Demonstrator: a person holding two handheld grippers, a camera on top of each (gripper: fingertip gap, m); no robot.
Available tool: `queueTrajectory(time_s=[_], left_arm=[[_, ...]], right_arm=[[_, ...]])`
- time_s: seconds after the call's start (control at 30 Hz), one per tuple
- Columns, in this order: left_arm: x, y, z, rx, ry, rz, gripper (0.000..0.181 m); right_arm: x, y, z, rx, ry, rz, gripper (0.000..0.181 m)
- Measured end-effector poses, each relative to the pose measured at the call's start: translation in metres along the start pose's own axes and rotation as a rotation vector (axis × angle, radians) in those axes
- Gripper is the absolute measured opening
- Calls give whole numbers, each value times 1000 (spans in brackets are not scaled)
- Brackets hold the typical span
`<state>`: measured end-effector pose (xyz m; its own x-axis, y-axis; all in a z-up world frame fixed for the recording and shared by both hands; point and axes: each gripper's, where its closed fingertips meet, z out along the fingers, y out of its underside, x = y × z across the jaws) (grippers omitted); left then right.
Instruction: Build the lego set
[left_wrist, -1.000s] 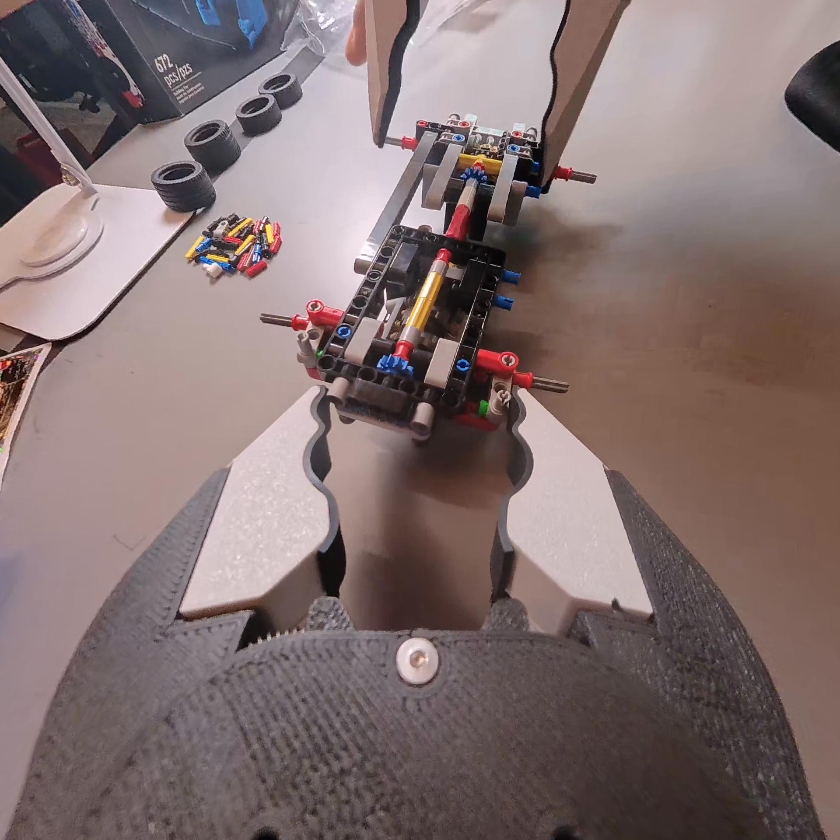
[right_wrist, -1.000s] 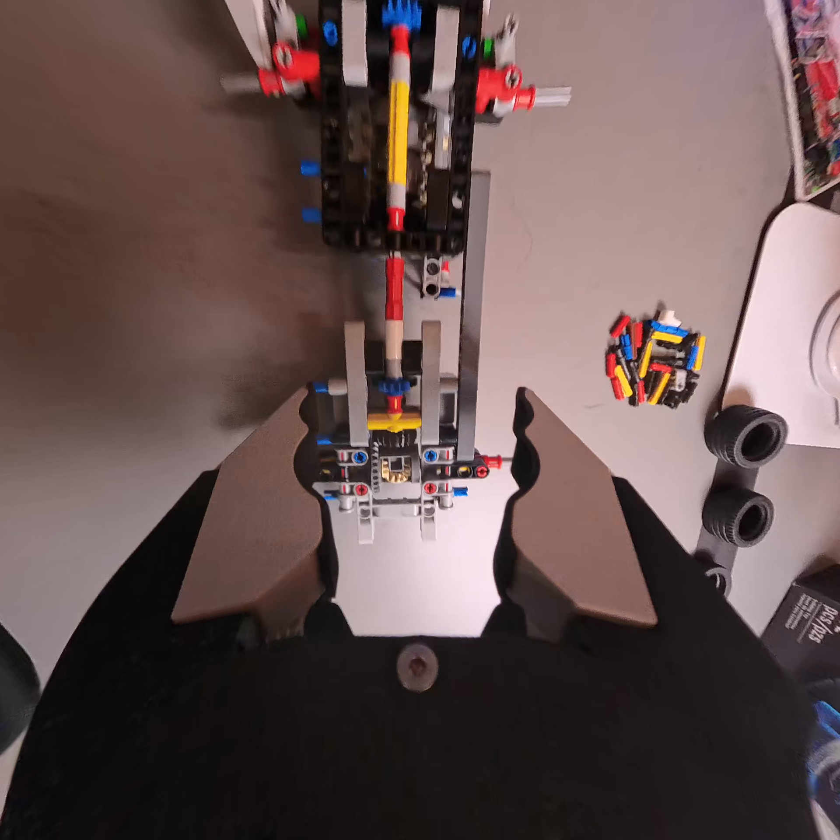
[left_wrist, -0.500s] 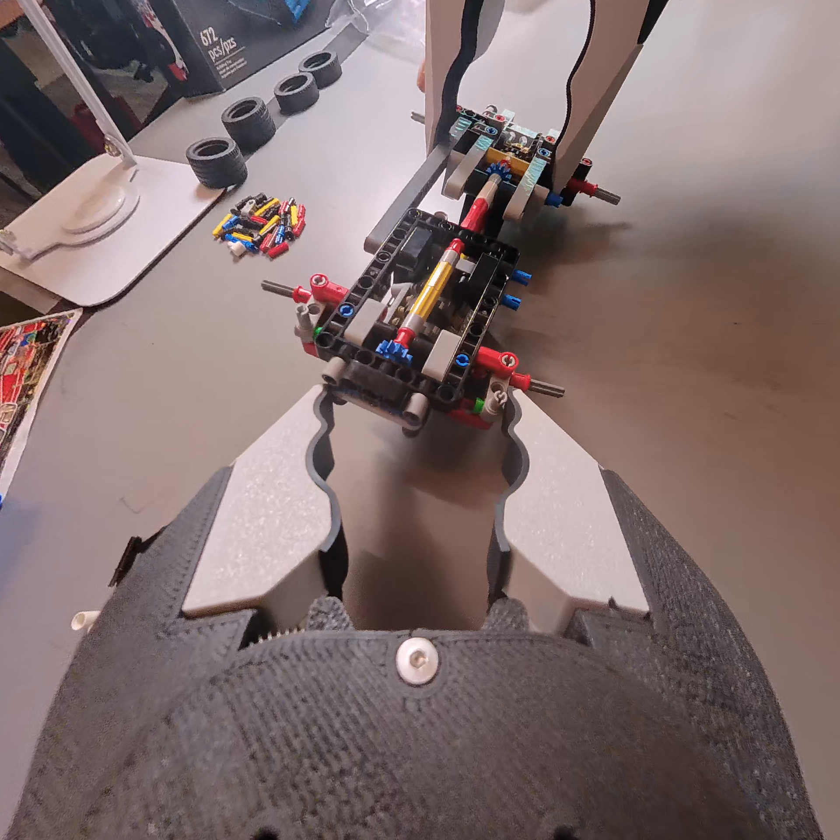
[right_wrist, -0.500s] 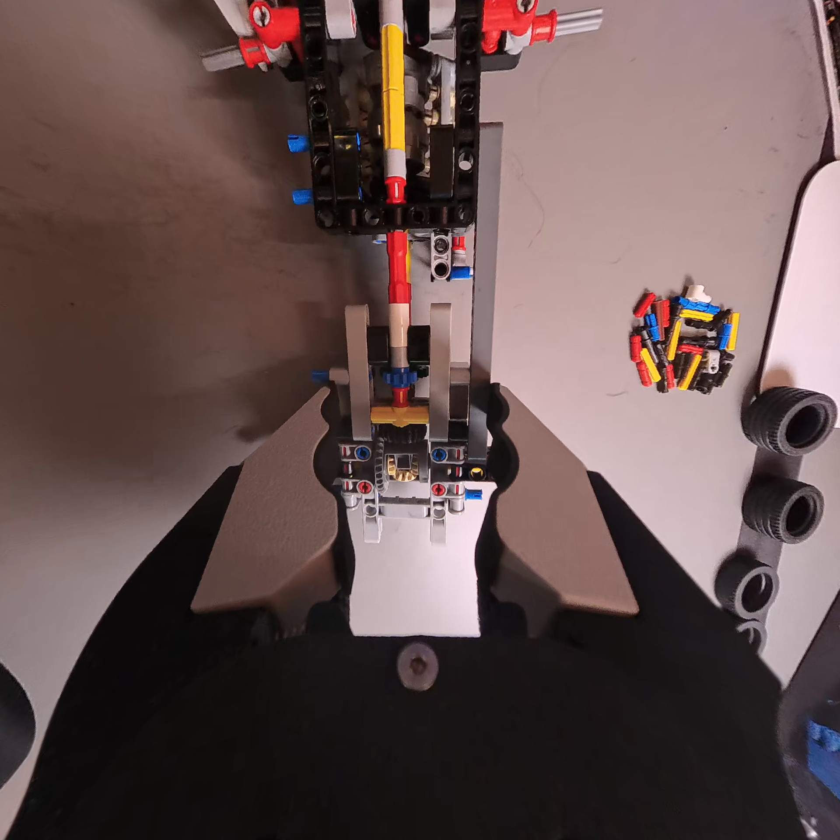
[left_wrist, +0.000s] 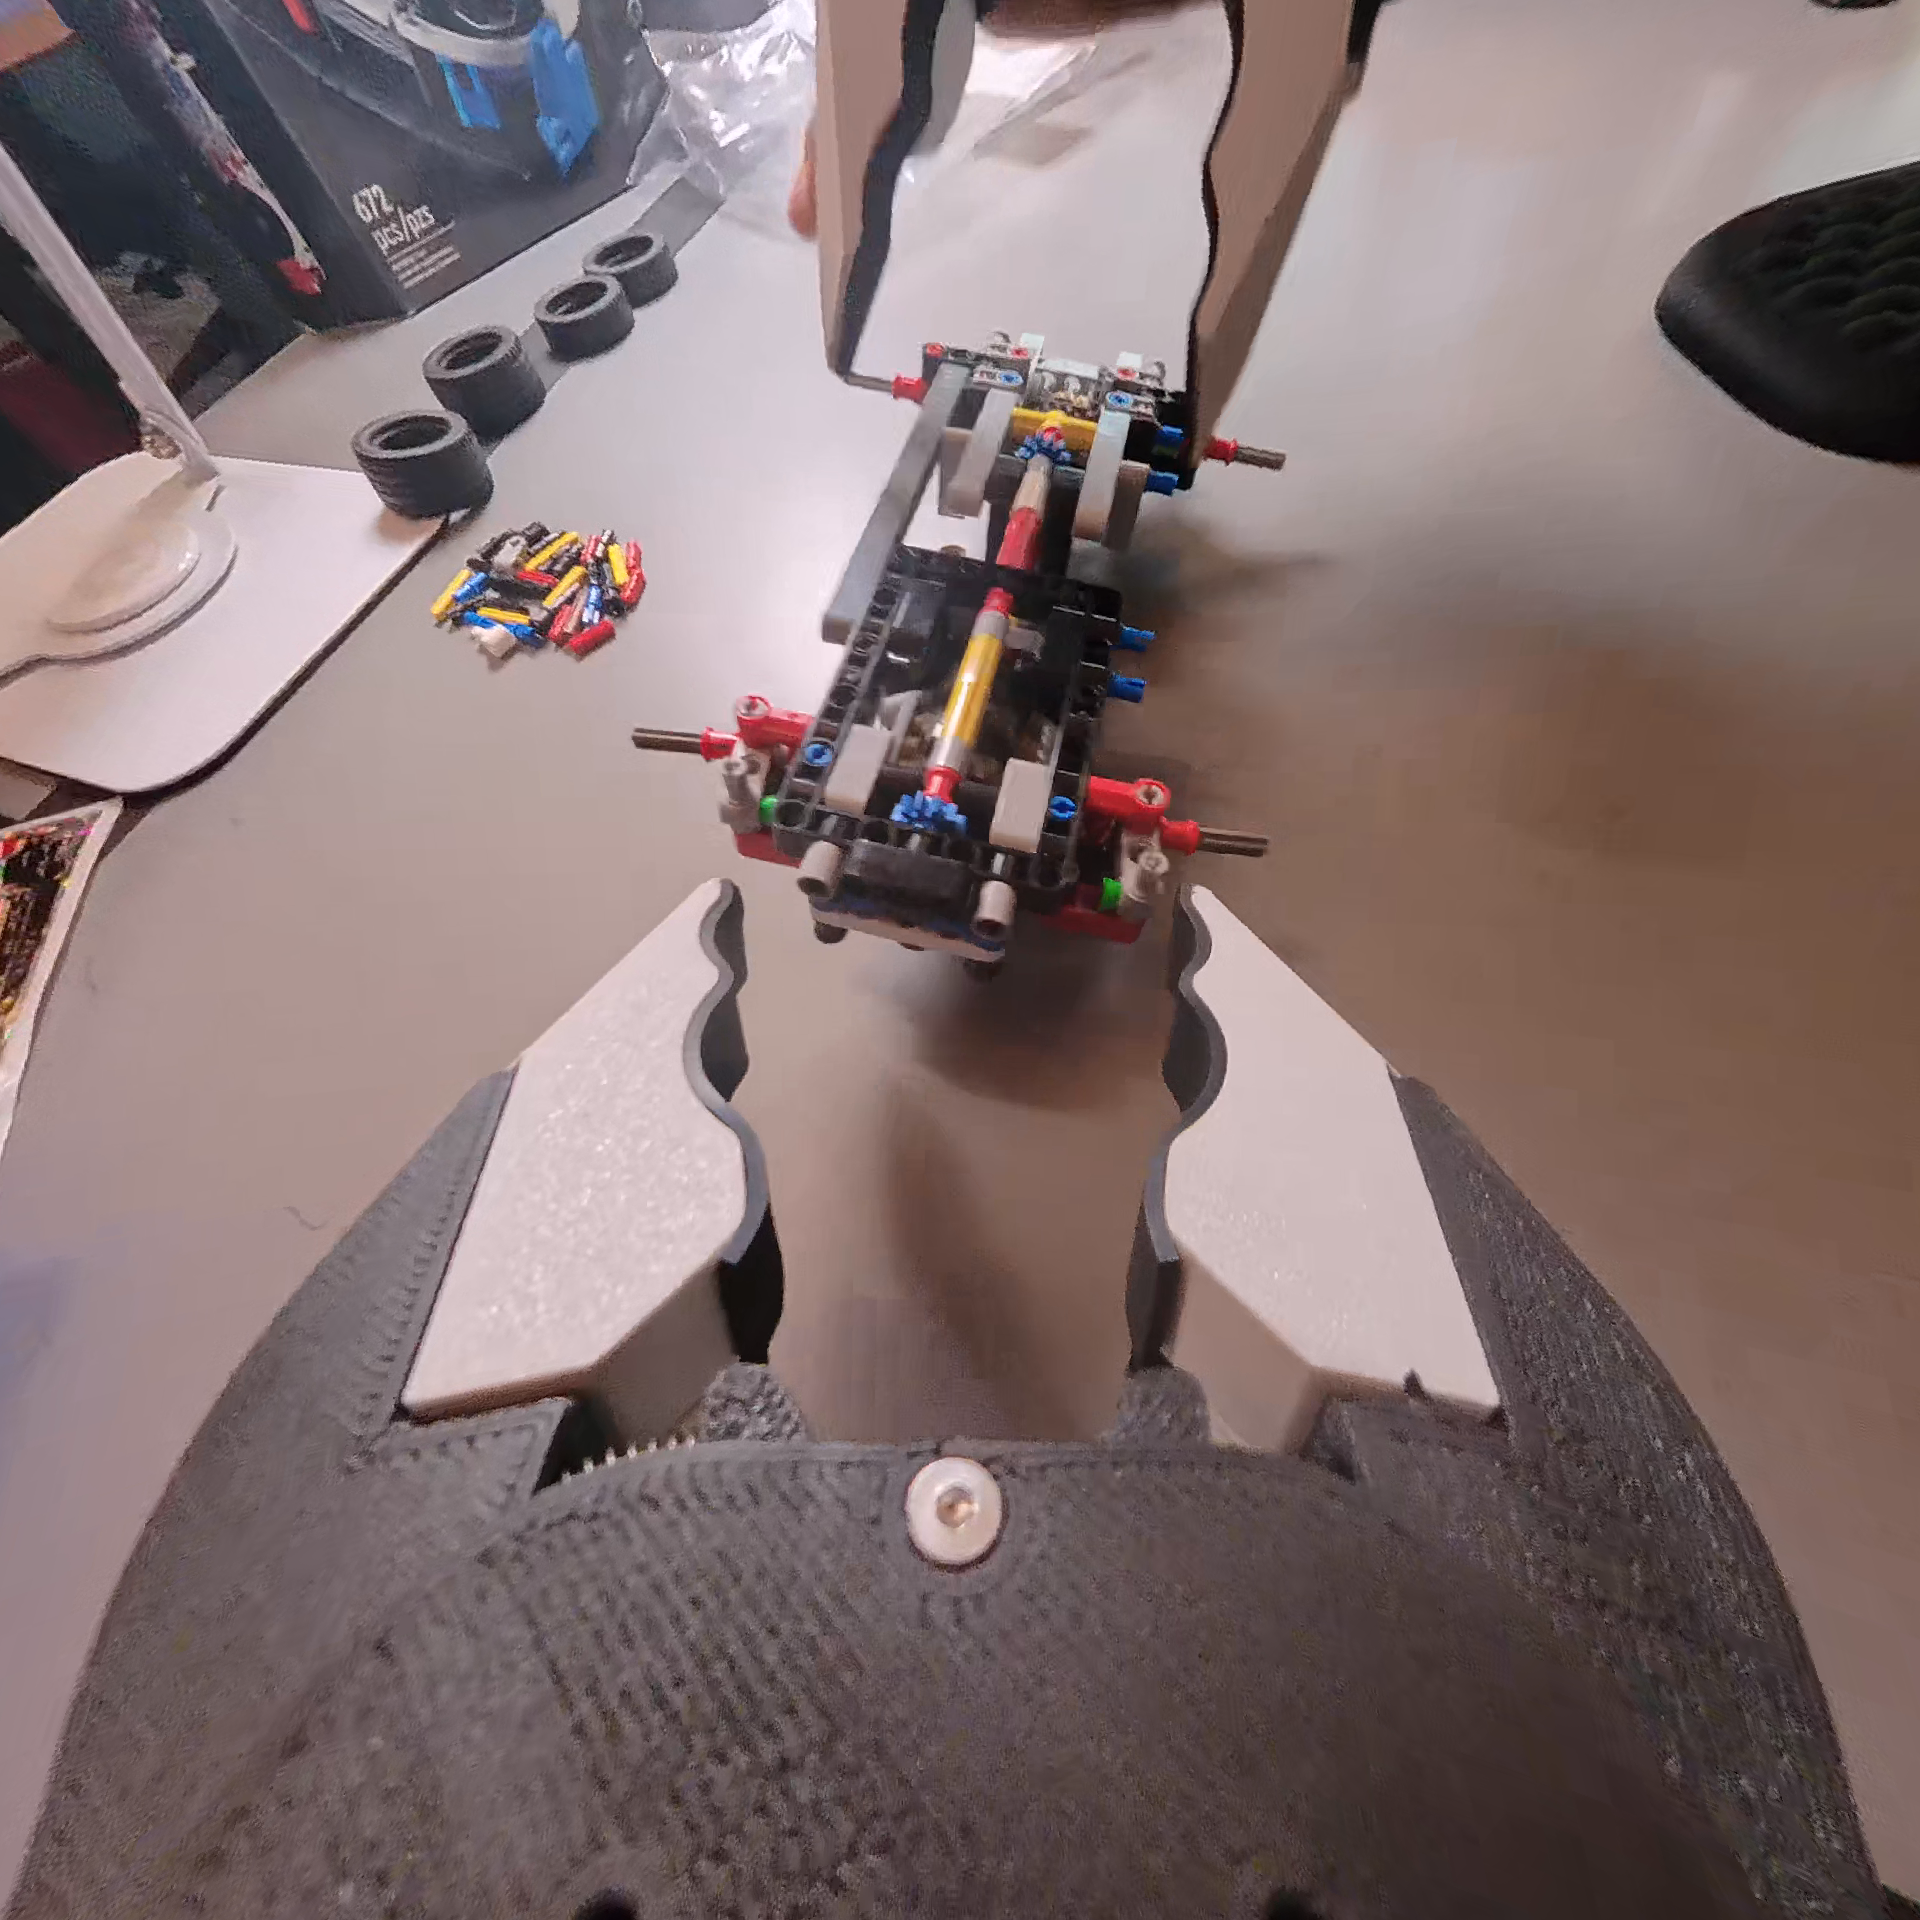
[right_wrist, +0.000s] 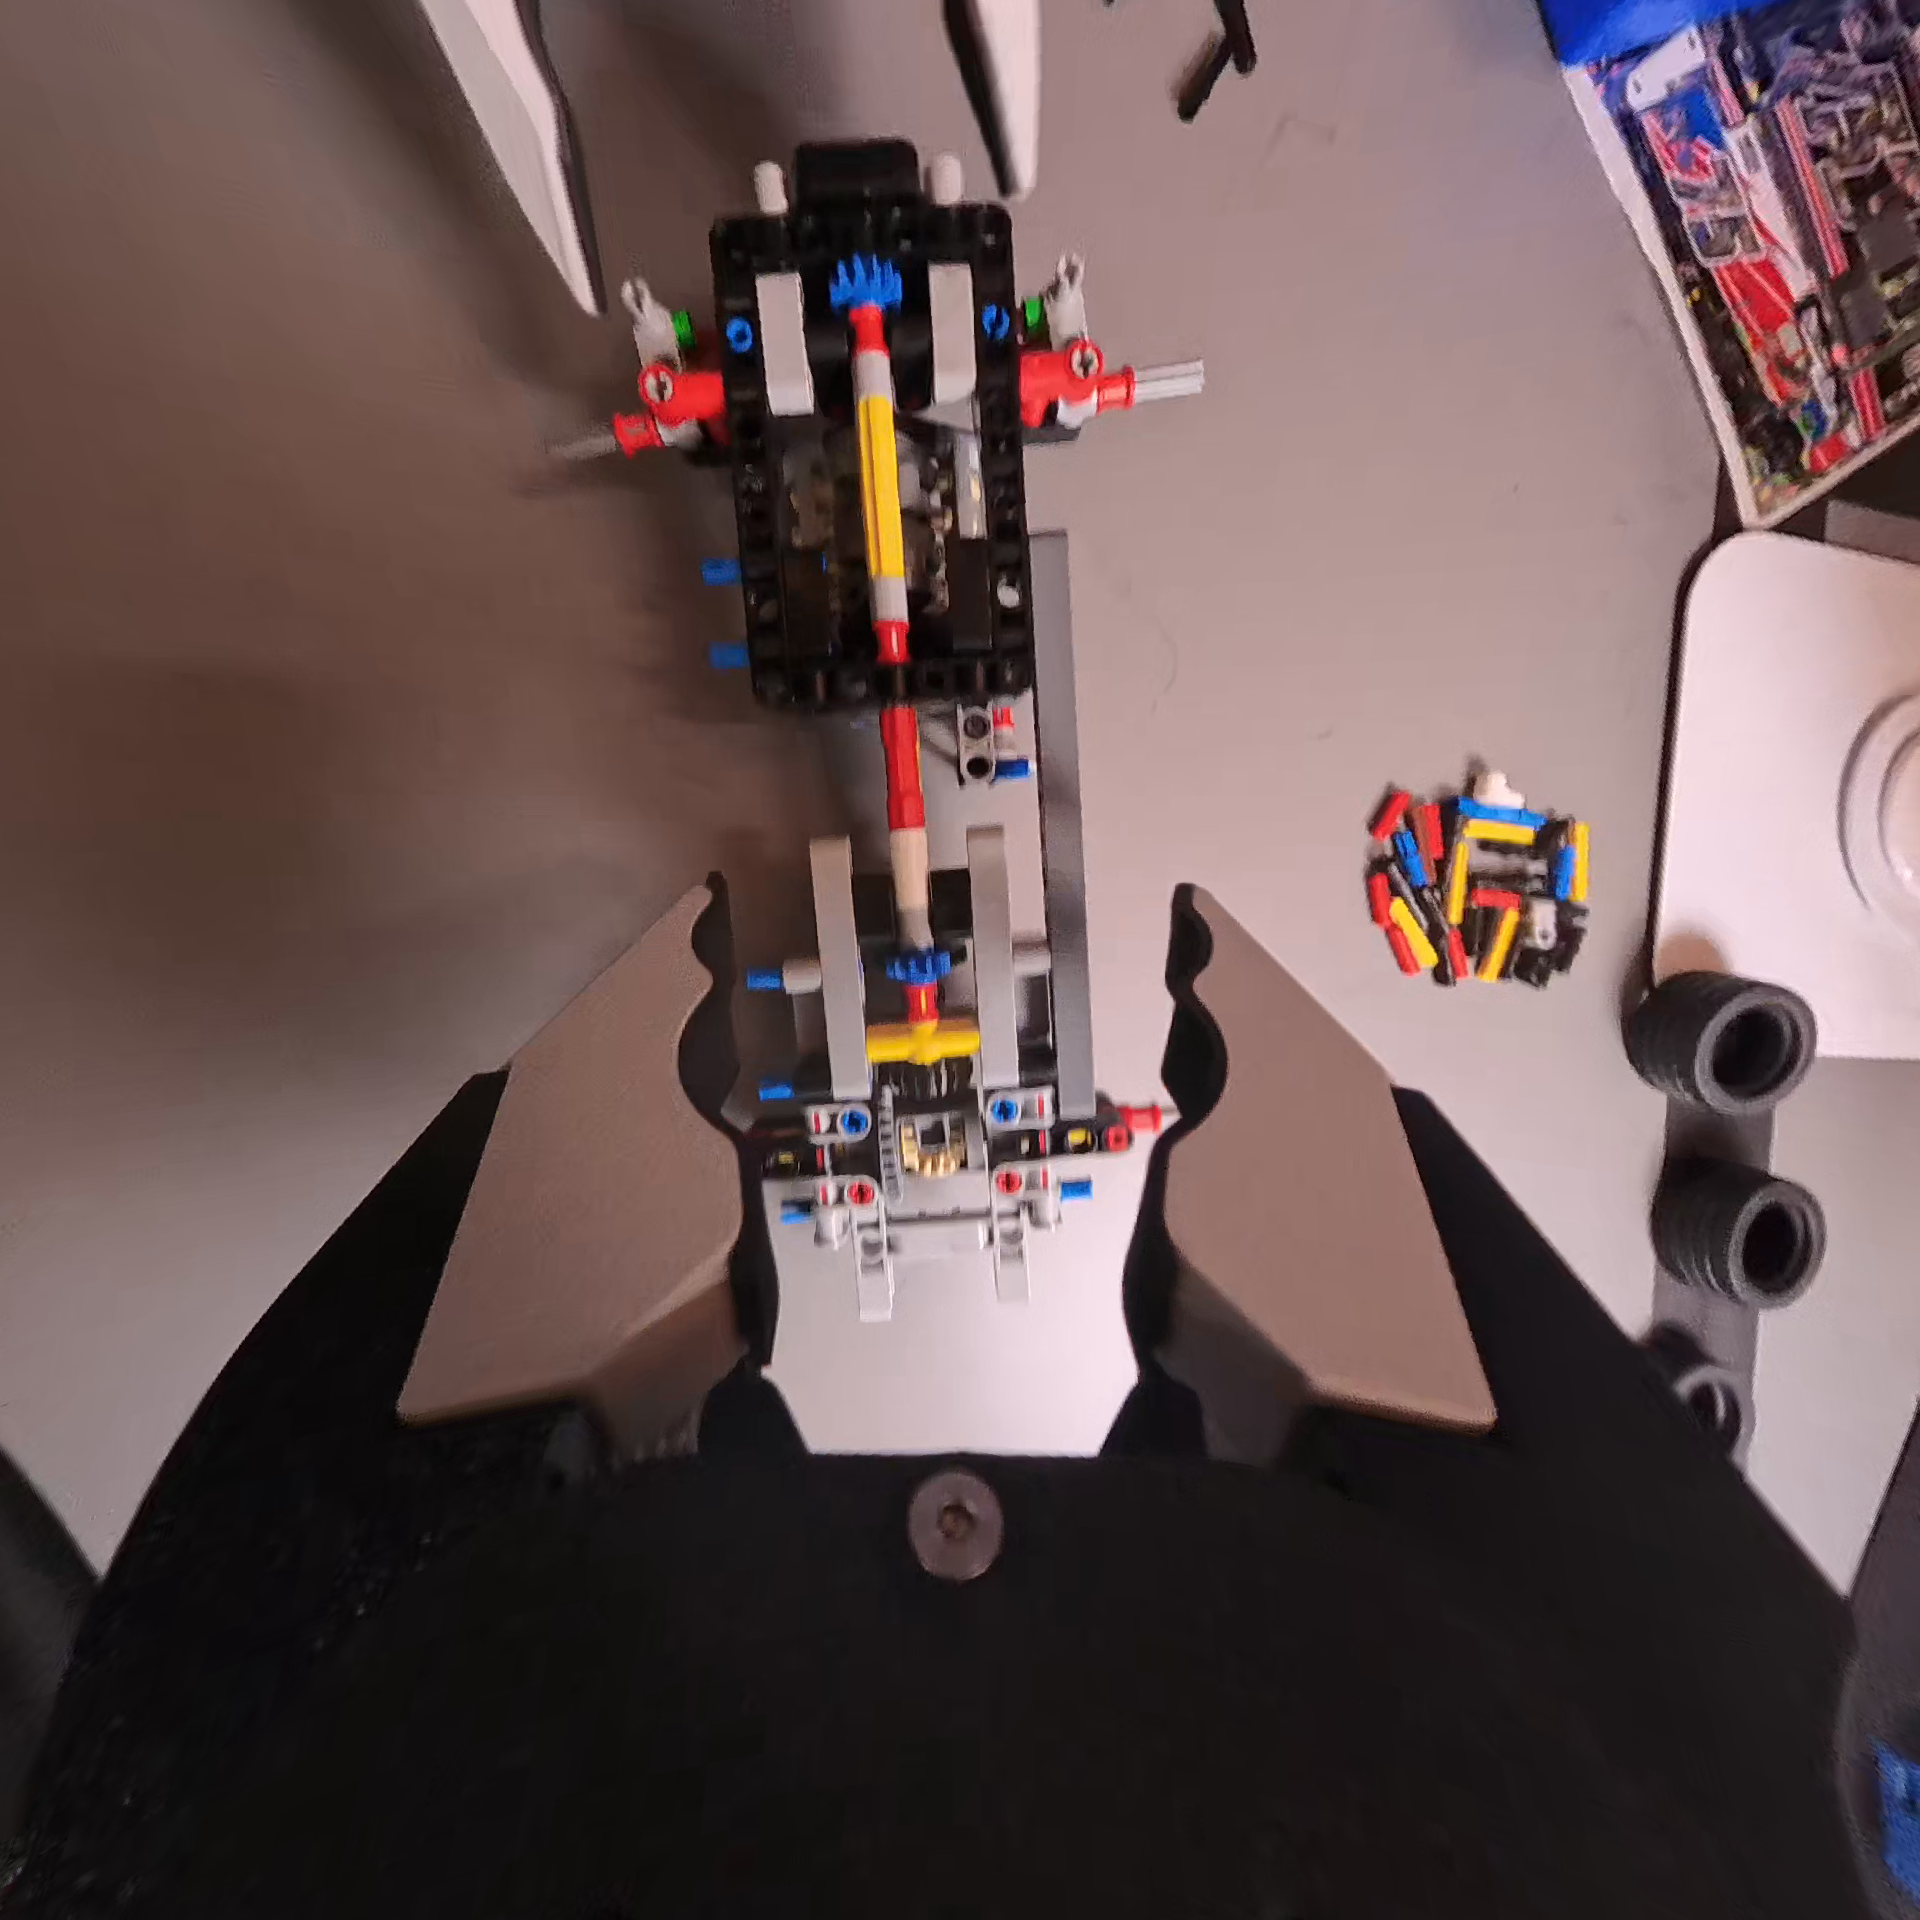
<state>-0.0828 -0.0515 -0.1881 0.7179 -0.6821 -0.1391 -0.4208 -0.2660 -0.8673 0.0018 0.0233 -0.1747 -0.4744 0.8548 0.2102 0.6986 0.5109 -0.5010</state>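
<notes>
Chassis (right_wrist: 883, 665) risk: our right gripper (right_wrist: 951, 997) and left gripper (left_wrist: 956, 935) straddle it spread; closing misaligned could probably snap the driveshaft joint.

On your left, find the flat white base (left_wrist: 156, 644) resting on the grey table (left_wrist: 1507, 935). A round dome (left_wrist: 125, 561) sits on the base, and a white pole (left_wrist: 73, 281) rises tilted from it. At far right, a black mesh-textured rounded object (left_wrist: 1808, 322) lies beyond the table edge.
</notes>
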Motion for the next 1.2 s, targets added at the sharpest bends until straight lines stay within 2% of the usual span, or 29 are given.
queueTrajectory(time_s=[0.03, 0.17, 0.2, 0.23, 0.5, 0.6, 0.7, 0.83, 1.0, 1.1, 1.2], left_arm=[[-4, -2, 0, 10, 10, -6, 79], [-8, -4, 9, 3, 65, -24, 76], [-7, -3, 11, -2, 70, -15, 75], [-6, -2, 13, -9, 65, -10, 75], [-4, -1, 15, -1, 21, -13, 75], [-6, -3, 13, 14, -1, -18, 73], [-8, -6, 8, 42, -16, -25, 75], [-12, -19, -8, 120, -30, -66, 75], [-28, -28, -21, 206, -85, -165, 70], [-37, -32, -21, 254, -114, -232, 70], [-44, -38, -18, 301, -126, -294, 70]], right_arm=[[-1, -6, 7, 4, -11, -13, 82], [-6, -21, 38, -15, -51, -86, 82], [-6, -25, 42, -10, -57, -90, 71], [-4, -28, 44, 2, -53, -94, 67], [-7, -31, 45, 23, -53, -70, 67], [-7, -31, 44, 38, 2, -49, 72], [-4, -37, 21, 121, 83, 12, 87], [0, -37, -38, 354, 238, 174, 79], [11, 9, -93, 602, 481, 436, 64], [19, 45, -101, 604, 576, 496, 62], [29, 66, -102, 608, 632, 509, 53]])
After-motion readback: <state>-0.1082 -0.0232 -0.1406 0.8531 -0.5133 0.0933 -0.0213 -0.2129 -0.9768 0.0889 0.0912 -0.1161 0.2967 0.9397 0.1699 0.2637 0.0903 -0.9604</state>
